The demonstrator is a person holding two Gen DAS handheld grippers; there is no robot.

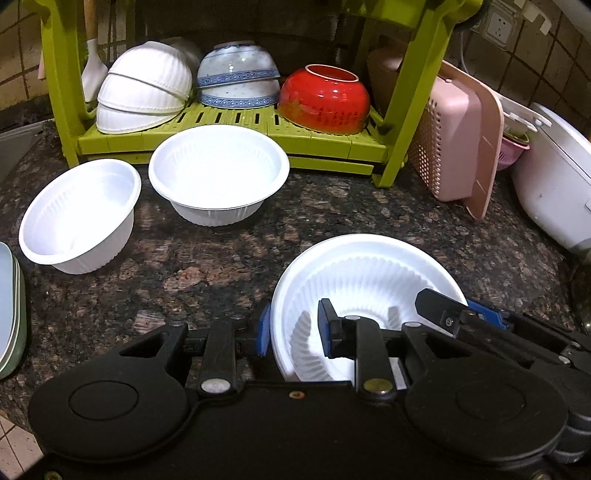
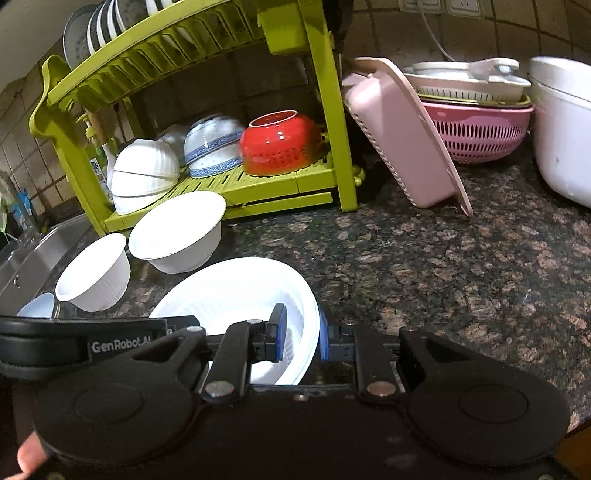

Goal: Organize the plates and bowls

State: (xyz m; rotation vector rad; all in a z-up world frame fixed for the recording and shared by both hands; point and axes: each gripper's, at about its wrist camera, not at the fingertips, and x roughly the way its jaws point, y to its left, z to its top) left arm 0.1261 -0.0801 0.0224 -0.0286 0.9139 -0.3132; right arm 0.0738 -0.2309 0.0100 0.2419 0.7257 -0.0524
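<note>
A white ribbed plastic bowl [image 1: 362,266] [image 2: 236,284] is tilted just above the dark granite counter. My left gripper [image 1: 293,332] is shut on its left rim, one blue pad outside and one inside. My right gripper [image 2: 302,336] is shut on the opposite rim; the left wrist view shows it at the bowl's right edge [image 1: 458,308]. Two more white plastic bowls [image 1: 218,173] [image 1: 81,210] stand upright in front of the green dish rack [image 1: 229,136]. On the rack's lower shelf, white ceramic bowls [image 1: 144,88], blue-patterned bowls [image 1: 238,74] and a red bowl [image 1: 325,99] lie upside down.
Stacked plates [image 1: 11,302] lie at the far left edge. A pink basket [image 1: 454,140] leans against the rack's right leg, with a pink colander [image 2: 480,133] and a white appliance [image 1: 554,177] beyond. A steel sink [image 2: 29,258] lies left. Plates [image 2: 103,22] stand in the rack's top tier.
</note>
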